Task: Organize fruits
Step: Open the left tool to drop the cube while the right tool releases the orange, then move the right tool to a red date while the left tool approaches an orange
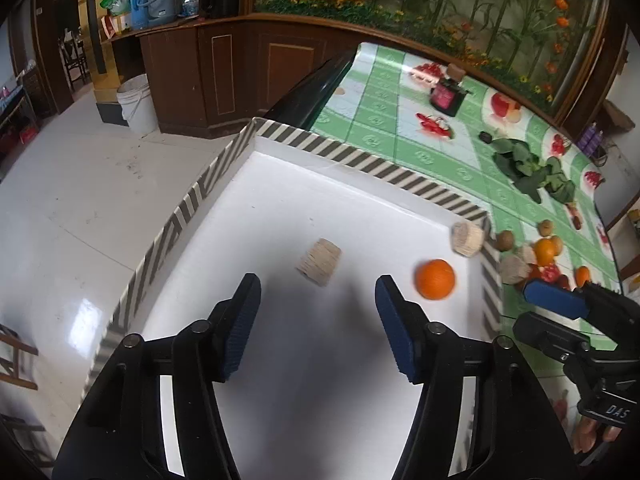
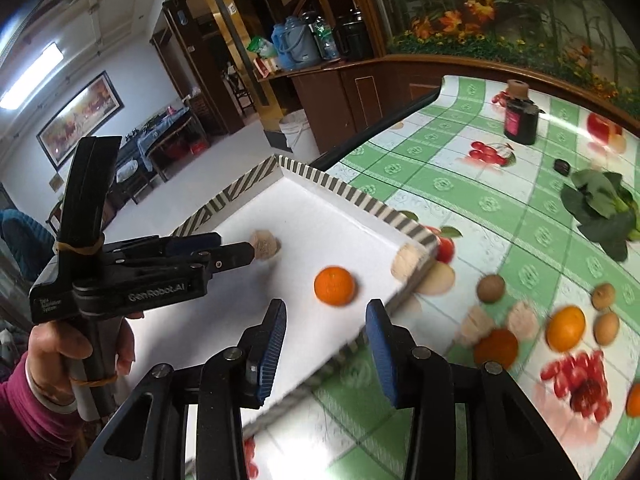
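A white tray with a striped rim (image 1: pixel 360 160) (image 2: pixel 340 194) sits at the table's left end. In it lie an orange (image 1: pixel 435 279) (image 2: pixel 334 285) and a beige ribbed piece (image 1: pixel 319 262) (image 2: pixel 264 245); another beige piece (image 1: pixel 467 239) (image 2: pixel 406 262) leans in the tray's right corner. My left gripper (image 1: pixel 318 324) is open and empty above the tray floor. My right gripper (image 2: pixel 326 350) is open and empty over the tray's near edge. More oranges (image 2: pixel 565 328), brown round fruits (image 2: pixel 490 288) and beige pieces (image 2: pixel 520 320) lie on the tablecloth to the right.
Green leafy vegetables (image 2: pixel 604 212) and a dark jar (image 2: pixel 520 118) stand farther back on the green checked tablecloth (image 2: pixel 460 184). The table's left edge drops to a white tiled floor (image 1: pixel 80 200). A wooden counter and a white bucket (image 1: pixel 138 102) stand beyond.
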